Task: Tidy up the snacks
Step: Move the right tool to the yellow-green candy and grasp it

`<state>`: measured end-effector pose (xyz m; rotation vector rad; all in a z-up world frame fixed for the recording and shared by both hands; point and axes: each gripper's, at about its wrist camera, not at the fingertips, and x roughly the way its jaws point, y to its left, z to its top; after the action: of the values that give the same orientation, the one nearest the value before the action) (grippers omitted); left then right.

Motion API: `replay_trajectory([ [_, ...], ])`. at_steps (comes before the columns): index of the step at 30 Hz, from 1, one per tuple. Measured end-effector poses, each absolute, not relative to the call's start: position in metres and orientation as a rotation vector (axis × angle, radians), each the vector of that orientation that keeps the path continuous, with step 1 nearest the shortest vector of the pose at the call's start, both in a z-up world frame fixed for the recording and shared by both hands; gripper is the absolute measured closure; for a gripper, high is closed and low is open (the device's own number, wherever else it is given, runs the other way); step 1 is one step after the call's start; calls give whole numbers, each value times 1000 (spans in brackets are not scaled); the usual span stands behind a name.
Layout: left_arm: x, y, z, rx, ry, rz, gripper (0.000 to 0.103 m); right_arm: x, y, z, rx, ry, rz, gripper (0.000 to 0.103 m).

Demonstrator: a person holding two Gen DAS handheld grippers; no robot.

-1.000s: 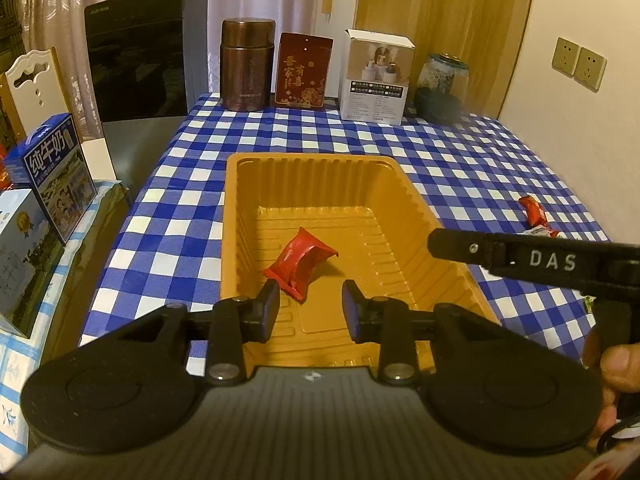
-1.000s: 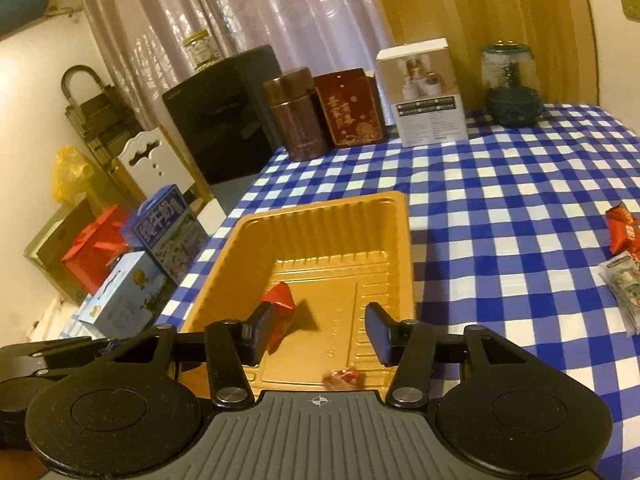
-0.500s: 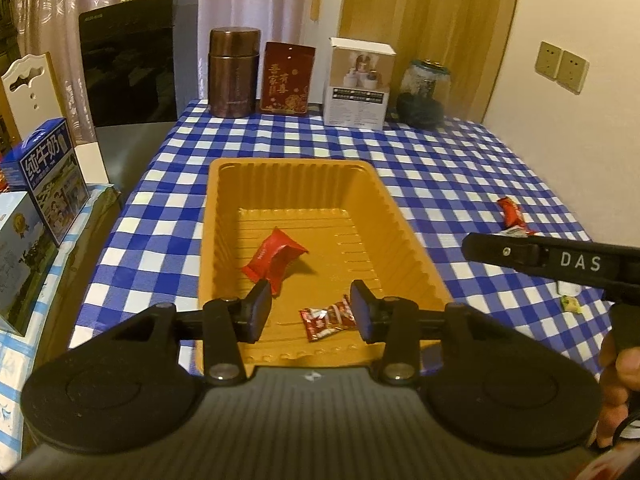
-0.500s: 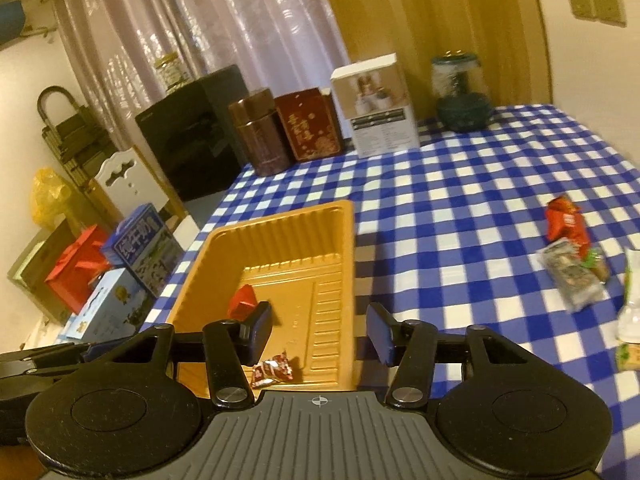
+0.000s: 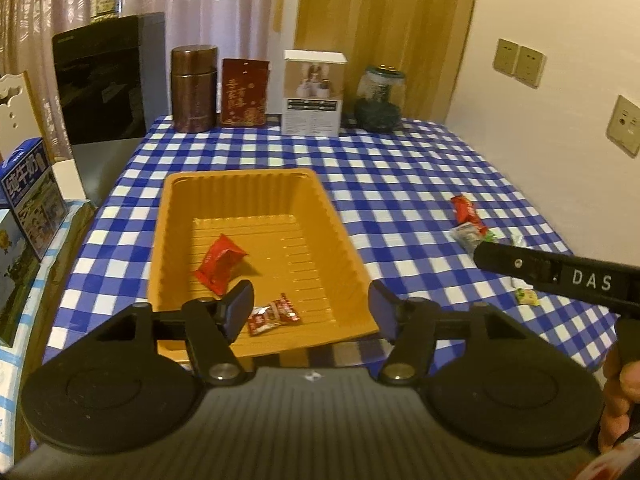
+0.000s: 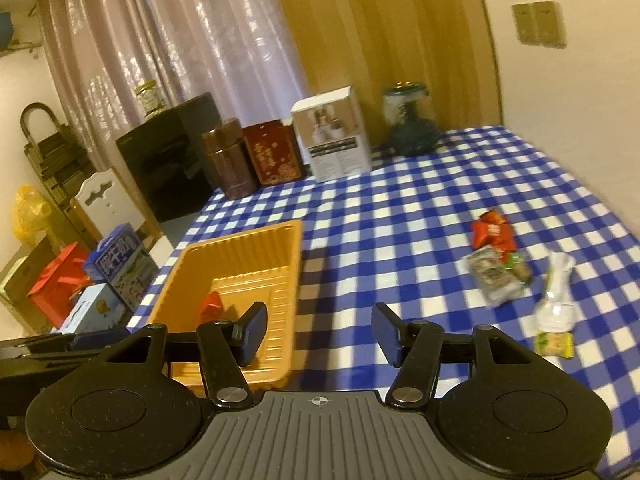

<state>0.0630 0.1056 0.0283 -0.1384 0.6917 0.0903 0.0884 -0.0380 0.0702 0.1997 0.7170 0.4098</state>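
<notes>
orange tray [image 5: 256, 184] runs lengthwise toward the far wall.

Hidden, cropped and blurred parts

In the right wrist view the loose snacks [image 6: 496, 276] on the checked tablecloth [image 6: 400, 232] are smeared by blur, so their labels cannot be read. The right gripper's left finger [image 6: 252, 332] covers the tray's [image 6: 248, 240] near corner. In the left wrist view the right gripper [image 5: 560, 276] hides part of the snack pile [image 5: 468, 224], and a hand [image 5: 620, 396] is cropped at the edge.
</notes>
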Motion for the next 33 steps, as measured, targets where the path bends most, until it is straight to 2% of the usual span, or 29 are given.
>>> replay_trajectory([
  [5,65,82,29,-128,688,52,29,76,-68,70,207,704,343,41],
  [11,72,52,26,-118,696,-12,25,65,-109,62,236,703,251,40],
  [17,81,26,22,-129,698,-75,15,60,-146,56,253,702,164,40],
  [33,126,-22,-8,-97,749,-141,13,86,-188,6,220,756,41,40],
])
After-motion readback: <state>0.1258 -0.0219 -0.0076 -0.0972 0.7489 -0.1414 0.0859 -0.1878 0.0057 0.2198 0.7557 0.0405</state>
